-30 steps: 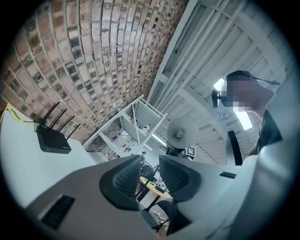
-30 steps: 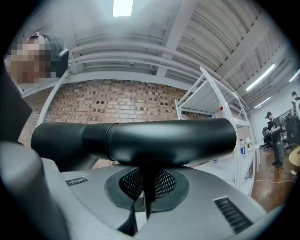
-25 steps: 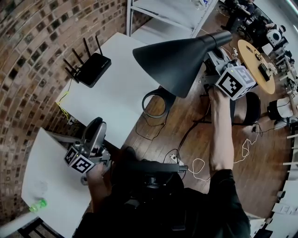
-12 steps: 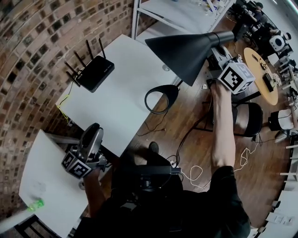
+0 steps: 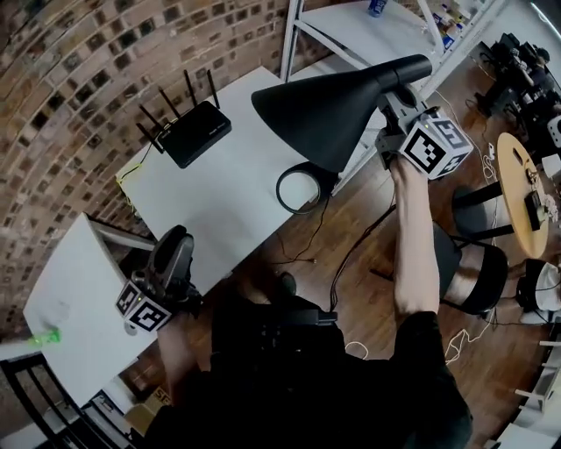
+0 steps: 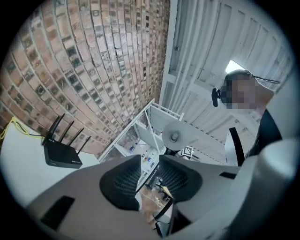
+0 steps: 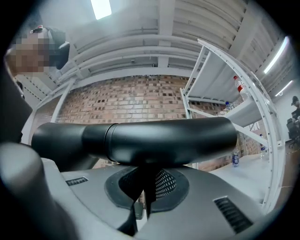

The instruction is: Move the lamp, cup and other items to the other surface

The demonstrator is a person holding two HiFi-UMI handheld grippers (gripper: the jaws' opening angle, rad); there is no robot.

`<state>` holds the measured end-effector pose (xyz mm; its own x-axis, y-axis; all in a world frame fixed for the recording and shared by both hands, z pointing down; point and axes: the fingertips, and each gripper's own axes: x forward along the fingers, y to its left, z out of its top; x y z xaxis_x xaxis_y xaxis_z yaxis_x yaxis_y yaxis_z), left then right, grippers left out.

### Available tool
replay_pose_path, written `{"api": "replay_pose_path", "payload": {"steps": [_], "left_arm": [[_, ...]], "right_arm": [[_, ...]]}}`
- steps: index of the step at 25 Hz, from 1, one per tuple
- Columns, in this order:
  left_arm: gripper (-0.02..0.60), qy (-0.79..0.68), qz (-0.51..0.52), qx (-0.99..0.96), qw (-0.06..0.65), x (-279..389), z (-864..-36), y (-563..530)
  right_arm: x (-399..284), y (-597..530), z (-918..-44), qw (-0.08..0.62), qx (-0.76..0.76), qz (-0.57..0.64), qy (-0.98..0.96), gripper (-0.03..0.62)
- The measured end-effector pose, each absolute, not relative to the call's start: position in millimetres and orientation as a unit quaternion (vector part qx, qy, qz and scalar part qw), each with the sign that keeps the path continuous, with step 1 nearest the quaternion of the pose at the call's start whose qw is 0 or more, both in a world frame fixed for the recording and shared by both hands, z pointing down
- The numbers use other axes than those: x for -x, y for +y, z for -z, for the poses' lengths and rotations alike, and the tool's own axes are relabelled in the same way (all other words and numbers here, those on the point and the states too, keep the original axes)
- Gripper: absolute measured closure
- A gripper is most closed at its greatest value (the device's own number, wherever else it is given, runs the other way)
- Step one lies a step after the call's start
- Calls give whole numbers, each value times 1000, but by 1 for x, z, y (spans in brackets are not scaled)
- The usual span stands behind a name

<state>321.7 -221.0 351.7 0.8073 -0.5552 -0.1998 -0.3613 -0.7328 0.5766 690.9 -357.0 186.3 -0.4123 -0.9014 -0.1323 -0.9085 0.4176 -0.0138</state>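
A black lamp hangs in the air over the right edge of the long white table. Its big cone shade points left, and its ring base hangs low at the table's edge. My right gripper is shut on the lamp's thin stem just under the head. In the right gripper view the lamp's tube head lies across the jaws and the stem runs down between the pads. My left gripper is low at the left, pointing upward, jaws a little apart with nothing between them.
A black router with several antennas sits at the far side of the long table. A second white table lies lower left, with a small green thing on it. A white shelf rack, a round wooden table and a black chair stand to the right.
The head view has swung, so the tables have slid right in the picture. The lamp stays held in my right gripper, its base near the table's edge. My left gripper has barely moved.
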Motion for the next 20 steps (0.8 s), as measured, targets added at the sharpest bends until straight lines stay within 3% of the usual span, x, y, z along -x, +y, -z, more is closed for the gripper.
{"api": "replay_pose_path", "payload": {"steps": [8, 20], "left_arm": [[430, -289, 168, -911, 240, -359, -349, -211], [430, -193, 138, -938, 253, -393, -339, -280]], "right_arm": [[-695, -390, -200, 60, 483, -31, 873, 583], [-658, -425, -213, 61, 496, -17, 866, 583]]}}
